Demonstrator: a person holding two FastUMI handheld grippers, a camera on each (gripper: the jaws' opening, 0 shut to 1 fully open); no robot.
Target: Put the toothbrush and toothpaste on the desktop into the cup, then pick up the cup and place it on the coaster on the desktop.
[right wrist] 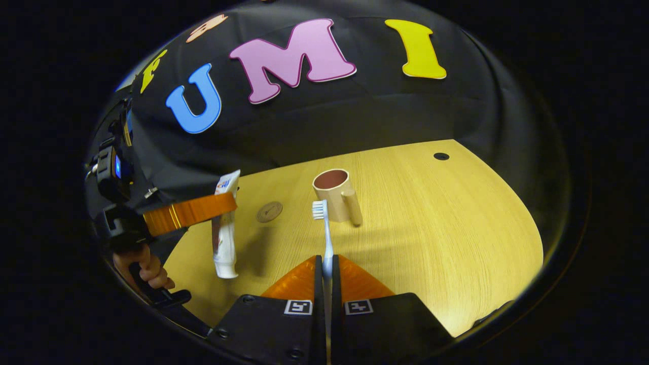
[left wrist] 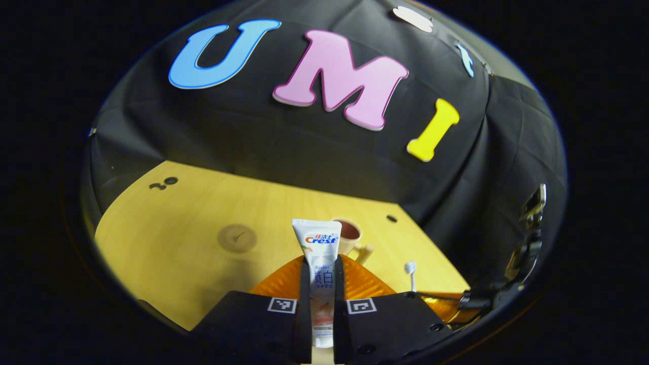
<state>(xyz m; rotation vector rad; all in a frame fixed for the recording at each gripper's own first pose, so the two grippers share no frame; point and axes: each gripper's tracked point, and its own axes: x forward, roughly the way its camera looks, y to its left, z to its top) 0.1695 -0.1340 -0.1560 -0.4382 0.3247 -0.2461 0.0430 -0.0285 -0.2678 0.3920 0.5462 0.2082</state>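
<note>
My left gripper (left wrist: 320, 263) is shut on a white toothpaste tube (left wrist: 319, 243), held upright above the wooden desktop (left wrist: 177, 253). Just behind the tube stands the beige cup (left wrist: 350, 234) with a handle. The round coaster (left wrist: 237, 238) lies to its left. My right gripper (right wrist: 327, 259) is shut on a toothbrush (right wrist: 327, 235), bristles up, in front of the cup (right wrist: 334, 192). In the right gripper view the left gripper (right wrist: 228, 205) hangs at the left with the toothpaste tube (right wrist: 224, 243). The coaster (right wrist: 268, 211) lies between tube and cup. The toothbrush head (left wrist: 410, 267) shows at the right.
A hand (right wrist: 147, 268) holds the left gripper's handle at the left edge. Small round holes (left wrist: 391, 218) (right wrist: 441, 156) sit near the desktop's back edge. The black cloth wall rises right behind the desk.
</note>
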